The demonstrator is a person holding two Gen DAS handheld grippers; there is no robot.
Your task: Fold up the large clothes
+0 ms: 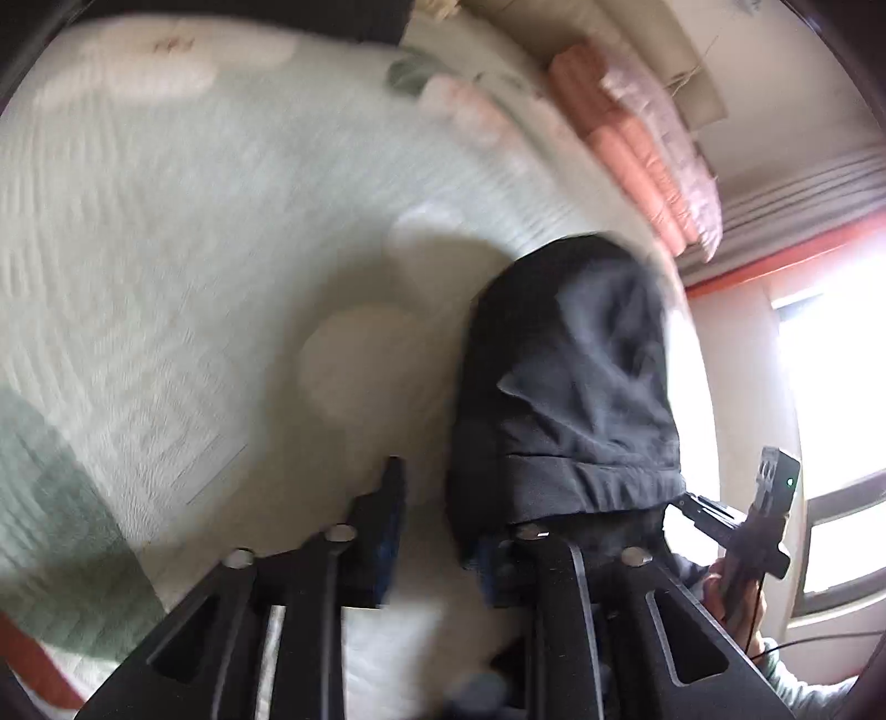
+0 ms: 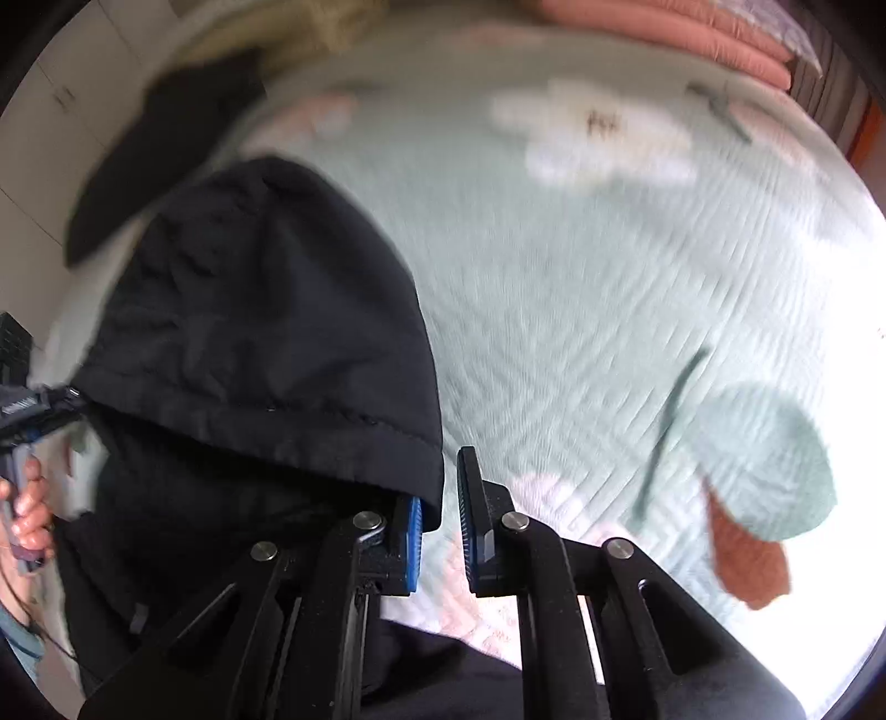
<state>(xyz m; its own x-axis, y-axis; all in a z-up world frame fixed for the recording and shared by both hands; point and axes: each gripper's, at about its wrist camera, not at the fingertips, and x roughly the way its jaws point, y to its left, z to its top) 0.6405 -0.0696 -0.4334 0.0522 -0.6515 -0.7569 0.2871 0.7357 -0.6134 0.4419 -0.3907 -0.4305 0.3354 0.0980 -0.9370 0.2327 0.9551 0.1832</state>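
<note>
A black garment with a stitched hem hangs between my two grippers over a pale green quilted bed. My left gripper has its fingers apart. The cloth drapes over its right finger, the left finger stands bare, and bedding shows in the gap. In the right wrist view the hem runs tight down to my right gripper, whose pads stand close together with the hem's corner at the blue left pad. Each view shows the other gripper at the garment's far end, in a person's hand.
Folded pink blankets are stacked along the far side of the bed. A second dark cloth lies near white cupboards. A bright window is beside the bed. Both views are blurred.
</note>
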